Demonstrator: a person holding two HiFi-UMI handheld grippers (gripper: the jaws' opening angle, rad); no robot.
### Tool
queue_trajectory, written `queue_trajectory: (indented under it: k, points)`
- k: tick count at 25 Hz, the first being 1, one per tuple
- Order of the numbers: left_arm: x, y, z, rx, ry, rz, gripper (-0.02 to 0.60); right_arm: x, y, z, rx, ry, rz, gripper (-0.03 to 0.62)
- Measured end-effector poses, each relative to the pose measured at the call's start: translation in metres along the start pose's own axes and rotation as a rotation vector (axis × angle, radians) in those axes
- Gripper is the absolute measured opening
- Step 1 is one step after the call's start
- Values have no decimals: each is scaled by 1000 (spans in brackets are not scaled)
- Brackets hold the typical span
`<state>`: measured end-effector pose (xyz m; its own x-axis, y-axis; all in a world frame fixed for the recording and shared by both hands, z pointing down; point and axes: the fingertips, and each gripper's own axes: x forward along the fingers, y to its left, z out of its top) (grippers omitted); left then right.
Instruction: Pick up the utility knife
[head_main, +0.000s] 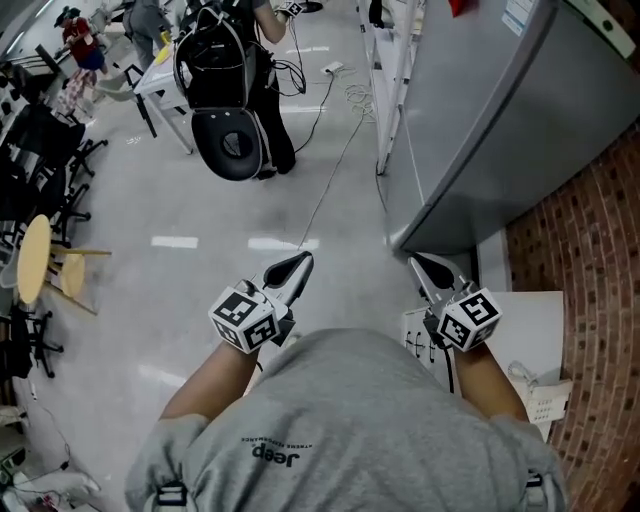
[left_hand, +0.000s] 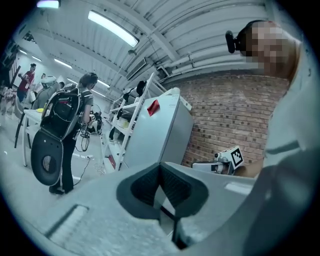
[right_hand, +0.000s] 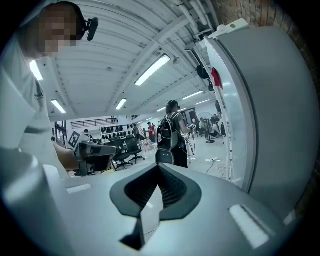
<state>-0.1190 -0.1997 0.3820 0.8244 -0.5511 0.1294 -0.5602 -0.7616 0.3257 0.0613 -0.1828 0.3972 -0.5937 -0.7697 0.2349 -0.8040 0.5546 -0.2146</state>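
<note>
While held over the floor (head_main: 200, 200), left hand-held gripper (head_main: 298, 263) pressed together, right hand-held gripper (head_main: 424, 266) likewise

Glossy floor (head_main: 200, 200) (rough brick wall (head_main: 590, 240))

Utility knife: not seen in the head view or in either gripper view.
Not held: the left claw (head_main: 300, 263) and the right claw (head_main: 421, 263) both have their jaws pressed together with nothing between them, and both point forward over the glossy grey floor (head_main: 200, 210).
</note>
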Motion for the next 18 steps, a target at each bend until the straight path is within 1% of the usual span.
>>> queue_trajectory:
  k: [5, 13, 16, 17, 18]
  points:
    - [0, 19, 14, 11, -11, -34, 0, 19, 3, 11, -2, -8, -26, 9]
    - [5, 25, 14, -4, -9, -47, 0, 26, -5, 15, 2, 1, -31, 9]
    - [9, 26, 13, -18, -1, -64, 2, 26, -8, 13, 3, 3, -34, 9]
    - [12, 26, 12, -25, 10, -76, 44, 26, -9, 13, 3, 4, -36, 9]
    - [14, 26, 10, -28, 25, -90, 159, 25, -9, 13, 5, 0, -38, 9]
